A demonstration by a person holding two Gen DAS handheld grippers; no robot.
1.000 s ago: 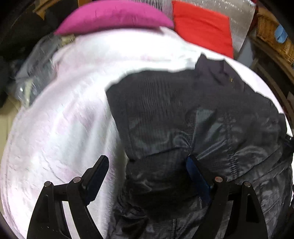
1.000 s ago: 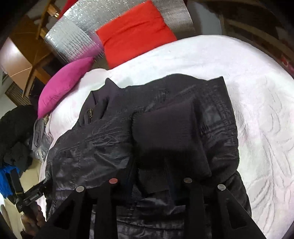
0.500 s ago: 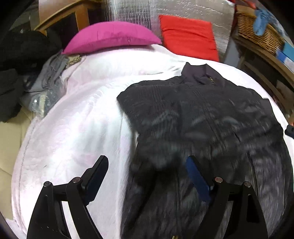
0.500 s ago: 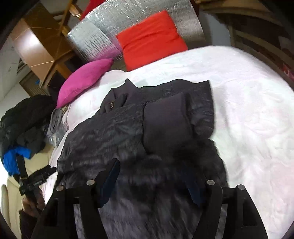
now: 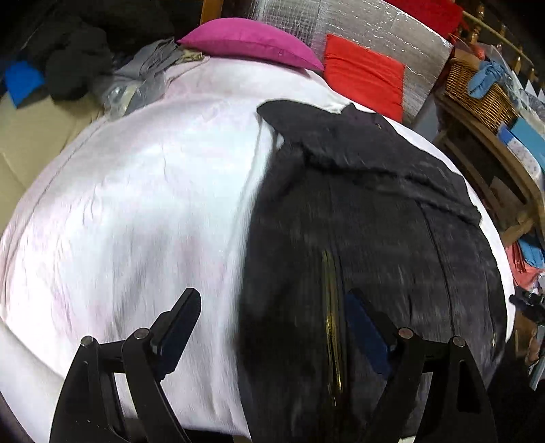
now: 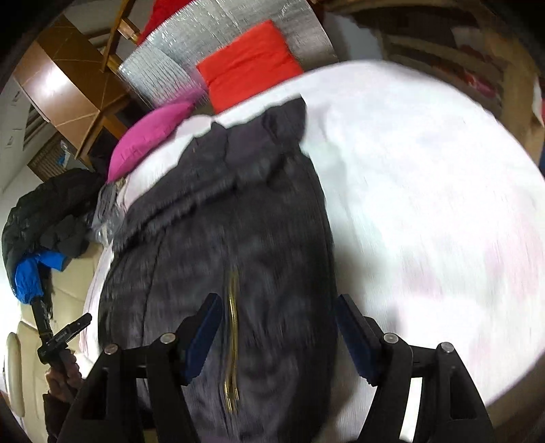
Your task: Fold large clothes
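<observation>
A large black jacket (image 5: 368,211) with a gold zipper (image 5: 330,327) lies lengthwise on a white bed cover (image 5: 136,204), both sleeves folded in over the chest. My left gripper (image 5: 272,320) is open and empty, held above the jacket's near left edge. The jacket (image 6: 238,218) and its zipper (image 6: 233,334) also show in the right wrist view. My right gripper (image 6: 277,323) is open and empty above the jacket's near right half. The left gripper (image 6: 61,337) shows at the left edge there.
A magenta pillow (image 5: 248,42) and a red cushion (image 5: 364,81) lie at the bed's head against a silver panel (image 5: 374,30). Dark clothes (image 5: 78,58) are piled at the left. A wicker basket (image 5: 477,92) stands on a wooden shelf at the right.
Both grippers have let go of the jacket, opened and pulled back toward the bed's near end. The folded sleeves now lie on the jacket's chest.
</observation>
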